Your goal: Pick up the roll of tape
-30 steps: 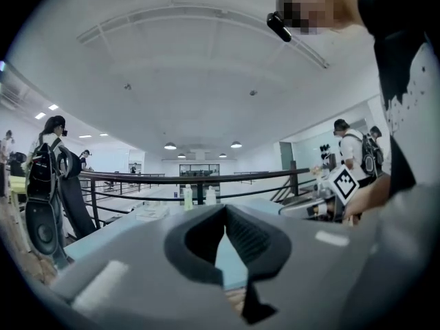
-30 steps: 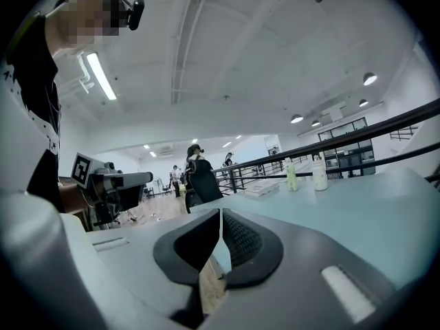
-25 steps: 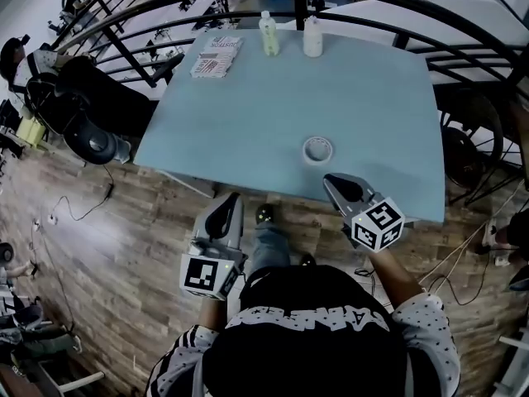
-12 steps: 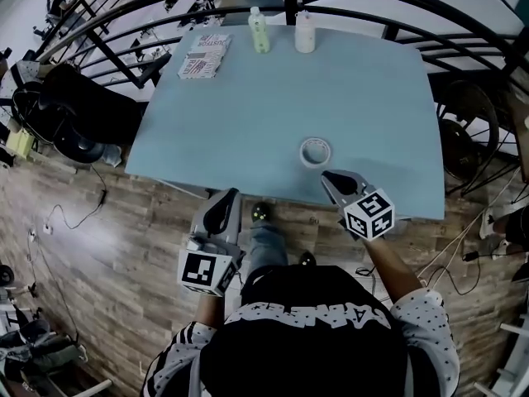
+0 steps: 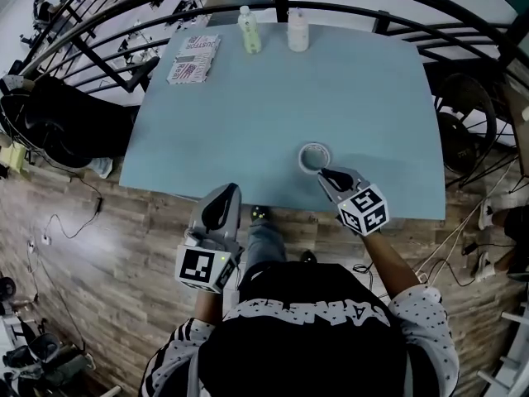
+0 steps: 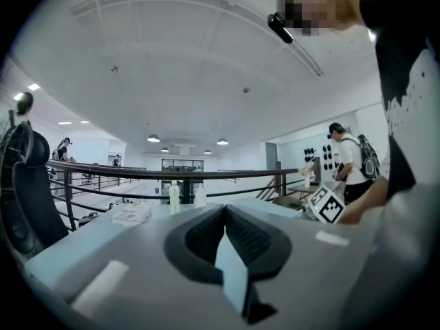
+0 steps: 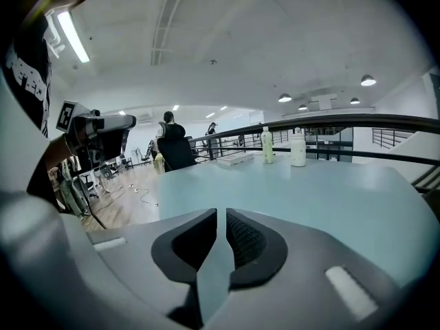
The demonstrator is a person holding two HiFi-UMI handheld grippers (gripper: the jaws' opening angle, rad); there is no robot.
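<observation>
Lying flat on the light-blue table (image 5: 248, 114) near its front edge, the roll of tape (image 5: 315, 157) sits just beyond the right gripper (image 5: 324, 173). Its jaws are nearly together, a thin slit with nothing inside. The left gripper (image 5: 225, 193), near the table's edge, has its jaws meeting at the tips, empty.

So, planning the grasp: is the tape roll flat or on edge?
Flat: the head view shows the roll of tape as a full ring, hole facing up, on the table.

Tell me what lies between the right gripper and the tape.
Nothing. In the head view the right gripper points at the tape from close by, with at most a sliver of bare table between.
</observation>
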